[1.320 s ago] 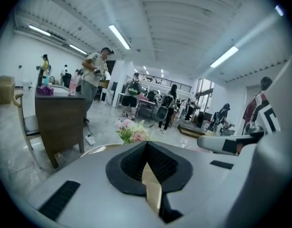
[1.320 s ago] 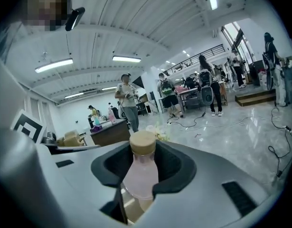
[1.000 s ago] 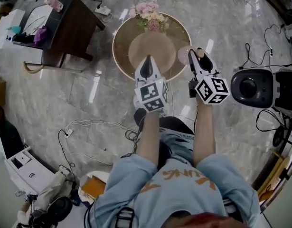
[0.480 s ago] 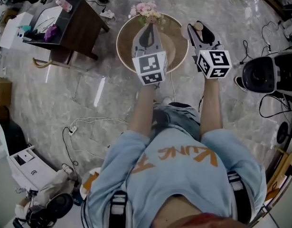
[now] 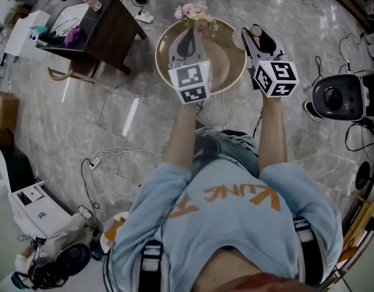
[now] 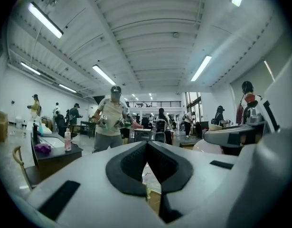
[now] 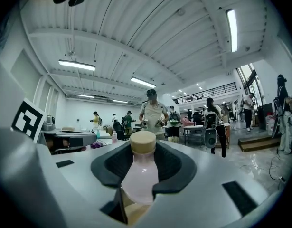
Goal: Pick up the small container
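Flowers (image 5: 197,14) at the round surface's (image 5: 233,72) far edge; left tool (image 5: 188,36) above its middle; right tool (image 5: 254,34), enclosing the small container (image 7: 140,175), beside its right edge.

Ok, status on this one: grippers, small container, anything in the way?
Right hand-held gripper shut on small container, clear of the round table. Left hand-held gripper shut, empty. Nothing blocking.

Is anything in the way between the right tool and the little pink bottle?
No, nothing visible is in the way. The right tool already grips the little pink bottle, with its jaws pressing on both sides of it.
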Demonstrator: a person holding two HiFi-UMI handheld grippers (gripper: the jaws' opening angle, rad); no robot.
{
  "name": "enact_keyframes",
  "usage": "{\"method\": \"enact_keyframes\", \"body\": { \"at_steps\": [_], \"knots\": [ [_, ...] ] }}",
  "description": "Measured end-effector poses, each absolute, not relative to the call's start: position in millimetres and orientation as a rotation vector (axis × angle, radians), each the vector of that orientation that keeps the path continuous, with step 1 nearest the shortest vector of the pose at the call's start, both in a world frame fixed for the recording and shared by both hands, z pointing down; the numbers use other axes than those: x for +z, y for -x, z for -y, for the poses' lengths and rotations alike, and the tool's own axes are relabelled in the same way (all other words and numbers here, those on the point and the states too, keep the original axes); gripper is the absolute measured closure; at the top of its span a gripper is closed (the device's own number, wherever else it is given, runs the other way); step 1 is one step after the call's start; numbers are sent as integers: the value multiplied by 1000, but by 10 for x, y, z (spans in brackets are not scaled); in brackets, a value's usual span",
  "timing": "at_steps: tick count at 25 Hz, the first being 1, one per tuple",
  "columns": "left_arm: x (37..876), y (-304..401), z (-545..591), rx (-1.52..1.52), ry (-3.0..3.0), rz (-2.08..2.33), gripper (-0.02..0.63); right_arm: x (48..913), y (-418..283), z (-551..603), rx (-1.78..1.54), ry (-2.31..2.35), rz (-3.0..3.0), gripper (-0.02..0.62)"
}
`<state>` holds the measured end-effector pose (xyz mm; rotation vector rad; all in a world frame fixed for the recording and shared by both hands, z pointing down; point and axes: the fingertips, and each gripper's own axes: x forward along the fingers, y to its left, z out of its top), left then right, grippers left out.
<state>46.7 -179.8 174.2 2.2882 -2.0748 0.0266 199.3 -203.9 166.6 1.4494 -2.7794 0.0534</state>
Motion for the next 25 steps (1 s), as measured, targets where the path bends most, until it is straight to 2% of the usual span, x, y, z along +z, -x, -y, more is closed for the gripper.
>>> {"method": "enact_keyframes", "body": {
  "at_steps": [25],
  "knots": [
    [1861,-692,1734,43,-2330,1994,583,1810,-2073,1892,28,-1458,2734,445]
  ]
}}
